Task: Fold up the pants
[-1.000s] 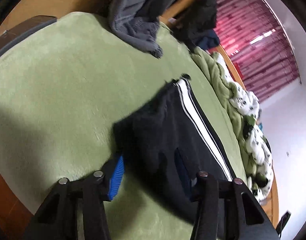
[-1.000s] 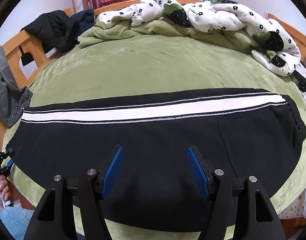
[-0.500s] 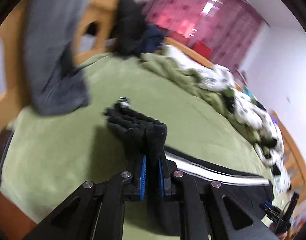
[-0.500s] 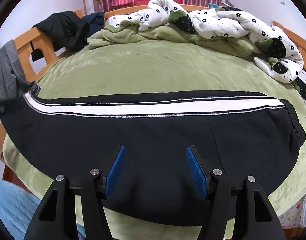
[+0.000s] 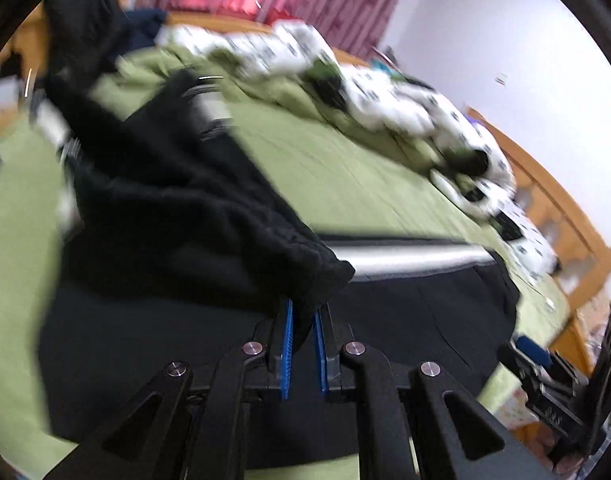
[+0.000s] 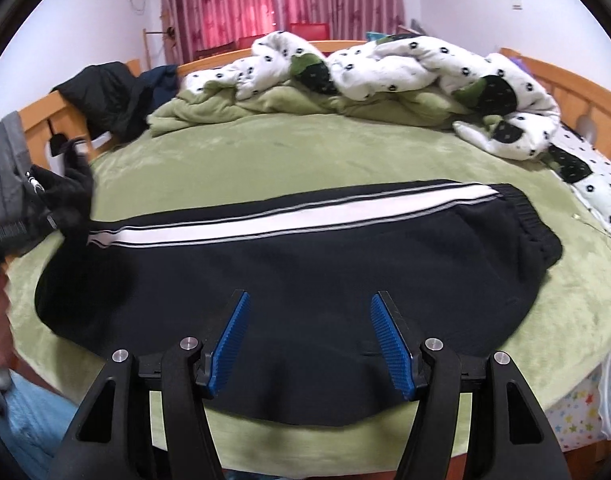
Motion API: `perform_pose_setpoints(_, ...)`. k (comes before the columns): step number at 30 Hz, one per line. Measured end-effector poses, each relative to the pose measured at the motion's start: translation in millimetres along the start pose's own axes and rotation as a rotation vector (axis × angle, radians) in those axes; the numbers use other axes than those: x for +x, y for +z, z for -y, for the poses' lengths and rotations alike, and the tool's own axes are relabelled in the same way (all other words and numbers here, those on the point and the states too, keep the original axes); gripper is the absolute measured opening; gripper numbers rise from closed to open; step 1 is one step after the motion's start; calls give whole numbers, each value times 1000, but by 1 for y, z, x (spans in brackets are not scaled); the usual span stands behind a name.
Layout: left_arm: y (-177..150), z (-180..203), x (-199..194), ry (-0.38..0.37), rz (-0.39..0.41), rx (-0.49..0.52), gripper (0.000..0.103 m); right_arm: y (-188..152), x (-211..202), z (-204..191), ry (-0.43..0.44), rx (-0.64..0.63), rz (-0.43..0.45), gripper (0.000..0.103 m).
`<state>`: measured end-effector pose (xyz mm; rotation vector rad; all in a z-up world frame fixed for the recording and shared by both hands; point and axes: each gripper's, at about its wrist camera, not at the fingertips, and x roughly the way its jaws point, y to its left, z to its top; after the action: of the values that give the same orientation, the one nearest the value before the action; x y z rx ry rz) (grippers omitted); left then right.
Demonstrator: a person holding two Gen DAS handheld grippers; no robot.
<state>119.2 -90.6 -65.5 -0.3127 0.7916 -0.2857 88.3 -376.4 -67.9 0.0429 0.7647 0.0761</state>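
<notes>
Black pants (image 6: 305, 264) with a white side stripe lie lengthwise across the green bed, waistband at the right. My left gripper (image 5: 303, 316) is shut on the leg end of the pants (image 5: 177, 216) and holds it lifted above the rest of the garment; the view is blurred. In the right wrist view the lifted leg end (image 6: 61, 200) hangs in the air at the far left. My right gripper (image 6: 309, 320) is open and empty, hovering over the near edge of the pants at the middle.
A white spotted duvet and green blanket (image 6: 385, 76) are heaped along the far side of the bed. Dark and grey clothes (image 6: 109, 92) hang on the wooden bed frame (image 6: 585, 80) at the left. My right gripper shows in the left wrist view (image 5: 545, 364).
My left gripper has shut on the leg end, lifted it off the bed and carried it over the pants towards the waistband. My right gripper has stayed open over the near edge.
</notes>
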Motion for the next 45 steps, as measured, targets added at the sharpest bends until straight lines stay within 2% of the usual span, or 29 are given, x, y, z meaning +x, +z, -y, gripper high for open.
perform_pose_setpoints(1, -18, 12, 18, -48, -50, -1, 9, -2, 2, 5, -7, 7, -7, 63)
perform_pose_setpoints(4, -52, 31, 49, -93, -164, 26, 9, -6, 7, 17, -17, 28, -31, 63)
perform_pose_setpoints(5, -63, 35, 56, -58, -186, 44, 9, -8, 8, 19, -19, 31, -37, 63)
perform_pose_setpoints(7, -70, 39, 49, -48, -154, 90, 10, -9, 11, 21, -22, 29, -47, 63)
perform_pose_setpoints(8, -70, 39, 45, -59, -160, 99, 16, -9, 12, 20, -18, 25, -49, 63)
perform_pose_setpoints(9, -69, 36, 41, -83, -183, 97, 26, -9, 12, 18, -10, 19, -50, 63)
perform_pose_setpoints(11, -63, 26, 25, -127, -212, 70, 36, -10, 12, 12, 16, 4, -50, 63)
perform_pose_setpoints(14, -55, 0, -15, -74, -147, 80, 42, -10, 19, 3, 84, -13, -71, 63)
perform_pose_setpoints(15, -50, -9, -25, -59, -127, 84, 49, -10, 21, 1, 108, -15, -82, 63)
perform_pose_setpoints(17, -41, -35, -51, 45, -50, 87, 59, -5, 28, -6, 169, -2, -112, 63)
perform_pose_setpoints(20, -28, -66, -71, 190, 7, 102, 59, 4, 46, -19, 300, 101, -180, 63)
perform_pose_setpoints(22, -27, -87, -82, 249, 12, 91, 59, 9, 68, -33, 358, 166, -239, 63)
perform_pose_setpoints(24, -27, -108, -91, 262, 18, 66, 60, 8, 90, -46, 346, 181, -271, 63)
perform_pose_setpoints(27, -37, -134, -100, 198, 6, 38, 60, -2, 126, -62, 324, 218, -333, 62)
perform_pose_setpoints(28, -42, -140, -99, 161, -12, 35, 60, -6, 131, -68, 307, 214, -324, 61)
perform_pose_setpoints(30, -53, -149, -91, 90, -36, 13, 60, -5, 129, -83, 280, 128, -294, 39)
perform_pose_setpoints(32, -62, -153, -82, 39, -71, -12, 60, -4, 125, -92, 268, 68, -288, 30)
perform_pose_setpoints(34, -68, -152, -70, 38, -124, -14, 60, -5, 122, -86, 300, 112, -278, 26)
perform_pose_setpoints(35, -71, -150, -64, 65, -141, 0, 60, -5, 122, -82, 314, 135, -283, 25)
perform_pose_setpoints(37, -73, -144, -55, 118, -134, 34, 59, -6, 121, -74, 351, 190, -280, 24)
perform_pose_setpoints(39, -73, -140, -54, 173, -105, 31, 59, -6, 116, -72, 365, 191, -270, 22)
perform_pose_setpoints(41, -70, -141, -59, 148, -68, -10, 59, -2, 98, -72, 377, 148, -214, 20)
perform_pose_setpoints(43, -68, -142, -58, 147, -83, -21, 59, 2, 77, -68, 408, 134, -148, 20)
perform_pose_setpoints(45, -70, -145, -59, 138, -89, -22, 59, 6, 58, -62, 400, 130, -89, 20)
